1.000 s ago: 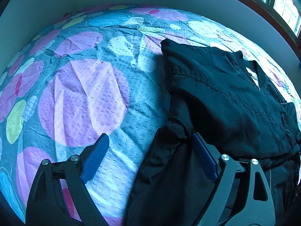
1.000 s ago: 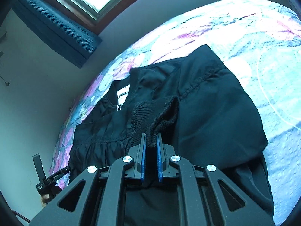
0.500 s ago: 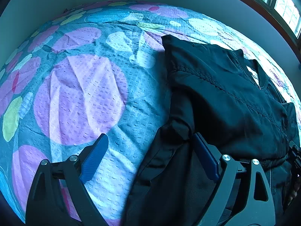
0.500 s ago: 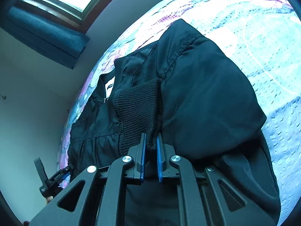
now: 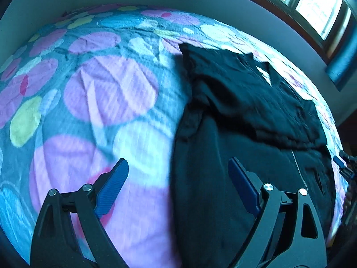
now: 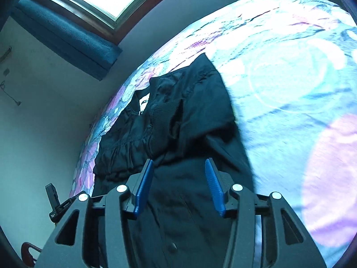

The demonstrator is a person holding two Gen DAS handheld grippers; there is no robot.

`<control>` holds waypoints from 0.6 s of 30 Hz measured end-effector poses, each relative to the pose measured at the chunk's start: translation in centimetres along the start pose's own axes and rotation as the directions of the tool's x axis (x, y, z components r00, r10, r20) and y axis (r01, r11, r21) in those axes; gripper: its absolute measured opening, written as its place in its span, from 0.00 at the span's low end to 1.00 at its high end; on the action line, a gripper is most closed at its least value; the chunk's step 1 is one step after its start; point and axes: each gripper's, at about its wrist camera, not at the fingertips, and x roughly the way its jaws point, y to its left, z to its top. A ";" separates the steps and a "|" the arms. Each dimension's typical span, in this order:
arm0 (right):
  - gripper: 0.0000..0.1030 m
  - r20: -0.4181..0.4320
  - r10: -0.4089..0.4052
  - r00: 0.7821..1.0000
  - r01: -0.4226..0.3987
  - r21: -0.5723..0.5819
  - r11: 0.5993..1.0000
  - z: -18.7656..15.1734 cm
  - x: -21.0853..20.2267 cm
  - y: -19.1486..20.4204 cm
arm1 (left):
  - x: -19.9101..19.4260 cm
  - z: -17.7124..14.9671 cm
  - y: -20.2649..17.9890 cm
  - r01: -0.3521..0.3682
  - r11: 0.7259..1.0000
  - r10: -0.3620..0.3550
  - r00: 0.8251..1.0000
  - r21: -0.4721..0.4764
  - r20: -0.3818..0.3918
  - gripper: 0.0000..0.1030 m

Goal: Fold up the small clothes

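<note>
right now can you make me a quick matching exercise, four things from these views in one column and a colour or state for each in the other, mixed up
Things:
1. jacket
2. bedspread
3. left gripper
4. ribbed cuff

States:
a. lying on the jacket's chest, free of any pads
b. black, spread on the bed
c. jaws wide, nothing between them pinched
d. covered in big coloured dots

Pairs: 1-b, 2-d, 3-c, 4-a
</note>
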 end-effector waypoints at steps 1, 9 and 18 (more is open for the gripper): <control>0.47 -0.007 -0.002 1.000 0.002 0.000 1.000 -0.5 -0.8 -0.4 | -0.5 -0.9 0.4 0.018 1.000 -0.018 1.000 0.001 -0.009 0.88; 0.48 -0.055 0.039 0.998 -0.037 0.039 0.999 -5.0 -4.8 -3.0 | -2.7 -8.2 1.5 0.253 0.967 -0.256 0.957 -0.043 -0.137 0.88; 0.55 -0.063 0.161 0.985 -0.154 0.097 0.983 -7.0 -5.2 -4.7 | -1.4 -8.0 0.9 0.389 0.917 -0.397 0.912 -0.090 -0.101 0.88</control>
